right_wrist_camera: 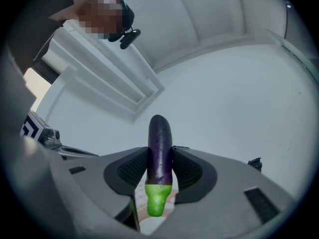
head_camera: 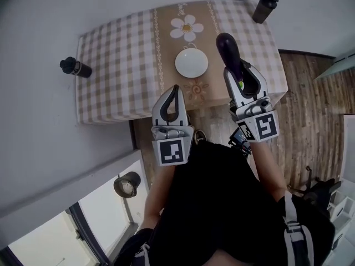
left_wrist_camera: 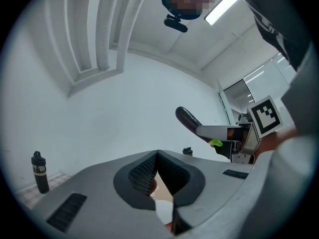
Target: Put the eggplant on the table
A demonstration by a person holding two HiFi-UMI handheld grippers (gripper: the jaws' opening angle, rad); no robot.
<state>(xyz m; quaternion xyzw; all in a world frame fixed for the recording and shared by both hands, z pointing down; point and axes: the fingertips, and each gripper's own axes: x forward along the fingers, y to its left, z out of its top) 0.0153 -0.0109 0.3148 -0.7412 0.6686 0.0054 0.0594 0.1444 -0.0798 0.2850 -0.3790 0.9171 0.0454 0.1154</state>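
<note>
Checked cloth is covering the table [head_camera: 111,65] in the head view, with a white plate [head_camera: 191,63] at its centre. The right gripper [head_camera: 242,82] is hovering by the near edge and carrying the eggplant [head_camera: 227,50], apparently ready to set it down. The left gripper [head_camera: 175,91] is idling alongside.

Left gripper view: its jaws are meeting at the tips, with nothing between them.

Right gripper view: pads are clamping the eggplant's [right_wrist_camera: 160,148] middle. Its long axis is running along the jaws, purple tip pointing forward and slightly up, green stem toward the camera.

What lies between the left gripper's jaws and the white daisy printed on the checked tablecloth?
A round white plate sits between the left gripper and the daisy print, seen in the head view.
</note>
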